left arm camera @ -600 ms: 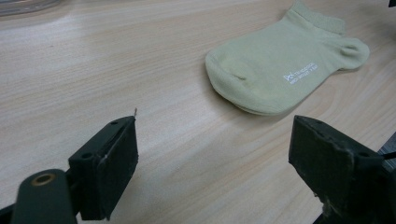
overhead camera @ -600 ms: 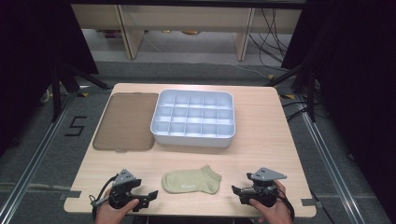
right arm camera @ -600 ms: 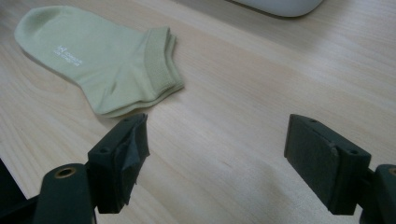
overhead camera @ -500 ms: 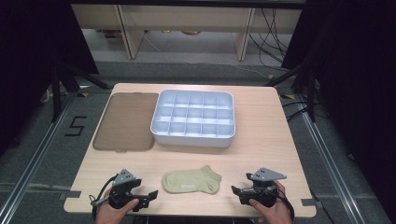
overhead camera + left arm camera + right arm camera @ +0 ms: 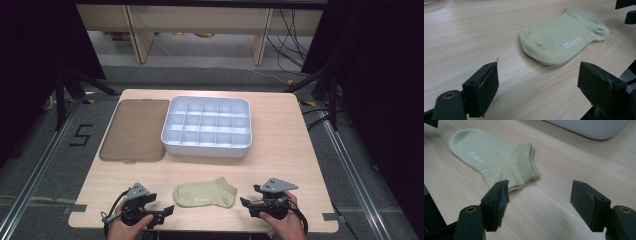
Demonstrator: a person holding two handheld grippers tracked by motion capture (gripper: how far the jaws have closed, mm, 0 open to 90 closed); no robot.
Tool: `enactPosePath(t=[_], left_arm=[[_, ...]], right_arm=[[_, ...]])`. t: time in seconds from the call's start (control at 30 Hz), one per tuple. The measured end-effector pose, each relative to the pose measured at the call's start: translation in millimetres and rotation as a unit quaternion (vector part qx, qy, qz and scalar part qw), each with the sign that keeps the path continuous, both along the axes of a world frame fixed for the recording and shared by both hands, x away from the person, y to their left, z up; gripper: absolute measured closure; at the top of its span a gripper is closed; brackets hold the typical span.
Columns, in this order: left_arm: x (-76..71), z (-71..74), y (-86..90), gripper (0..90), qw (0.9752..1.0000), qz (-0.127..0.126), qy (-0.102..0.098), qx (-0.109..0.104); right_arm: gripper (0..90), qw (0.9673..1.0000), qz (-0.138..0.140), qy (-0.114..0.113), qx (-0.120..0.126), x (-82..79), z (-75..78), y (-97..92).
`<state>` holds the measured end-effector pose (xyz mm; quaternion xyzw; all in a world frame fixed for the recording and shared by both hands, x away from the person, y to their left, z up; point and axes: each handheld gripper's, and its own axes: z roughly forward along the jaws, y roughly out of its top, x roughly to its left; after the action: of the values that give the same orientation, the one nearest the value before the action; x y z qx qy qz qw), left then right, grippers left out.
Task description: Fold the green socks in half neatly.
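One pale green sock point(image 5: 205, 194) lies flat near the surface's point(image 5: 280, 145) front edge, between the left gripper point(image 5: 165, 212) and right gripper point(image 5: 246, 202), both fingers wide, holding nothing. Behind sit a brown lid point(image 5: 135, 129) and a compartment tray point(image 5: 207, 126), every cell bare.

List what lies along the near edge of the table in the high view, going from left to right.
Left gripper → green sock → right gripper, both with open fingers, apart from the sock.
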<state>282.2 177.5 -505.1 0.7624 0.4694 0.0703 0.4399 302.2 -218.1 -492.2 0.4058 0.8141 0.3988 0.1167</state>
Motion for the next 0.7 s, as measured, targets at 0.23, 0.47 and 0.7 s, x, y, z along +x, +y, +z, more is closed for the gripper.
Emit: enactPosePath(t=[0.23,0.47,0.7], left_arm=[[5.6,-2.8,-11.7,16.2,0.9999,-0.002,0.009,-0.006],[8.8,-3.1,-23.8,16.3,0.9999,-0.011,-0.001,0.005],[13.1,-4.2,-27.0,16.4,0.9999,-0.008,-0.001,0.013]], right_arm=[[35.8,0.9994,0.031,-0.009,-0.011,12.2,-3.2,14.7],[41.3,0.9991,0.042,0.002,-0.012,21.3,-5.7,27.5],[46.2,0.9992,0.033,0.0,-0.025,31.1,-10.6,36.0]])
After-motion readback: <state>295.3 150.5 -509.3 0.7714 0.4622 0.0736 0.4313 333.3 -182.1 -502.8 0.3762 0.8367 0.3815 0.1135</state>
